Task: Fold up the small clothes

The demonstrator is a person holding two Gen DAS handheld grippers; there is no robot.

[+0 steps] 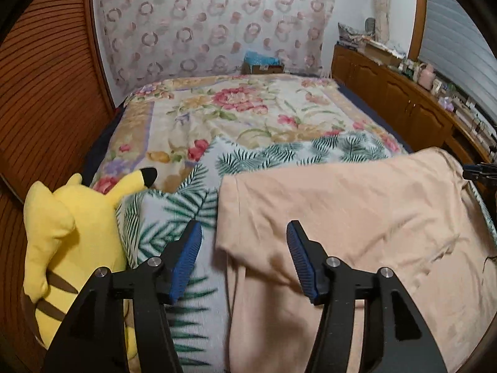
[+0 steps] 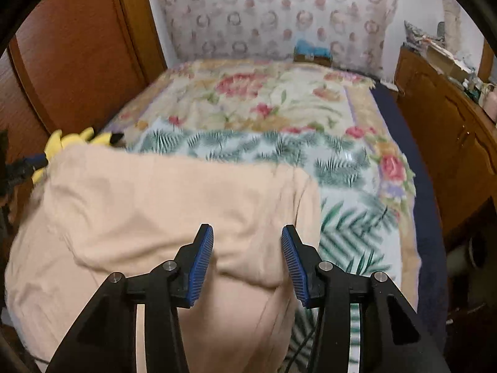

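Yellow plush toy [image 1: 71, 236] beside peach garment [image 1: 357, 217]

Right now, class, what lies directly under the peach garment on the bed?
The peach garment lies on a white cloth with green palm leaves, which lies over a floral blanket. Whatever is beneath the garment's middle is covered and cannot be seen.

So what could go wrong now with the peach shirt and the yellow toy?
1. Both claws, left claw and right claw, stand open over the peach cotton shirt, so its loose folded edge could slump open.
2. The yellow plush toy sits close beside the left claw, which might knock it.
3. The shirt lies on rumpled leaf-print bedding, so folds may turn out crooked.
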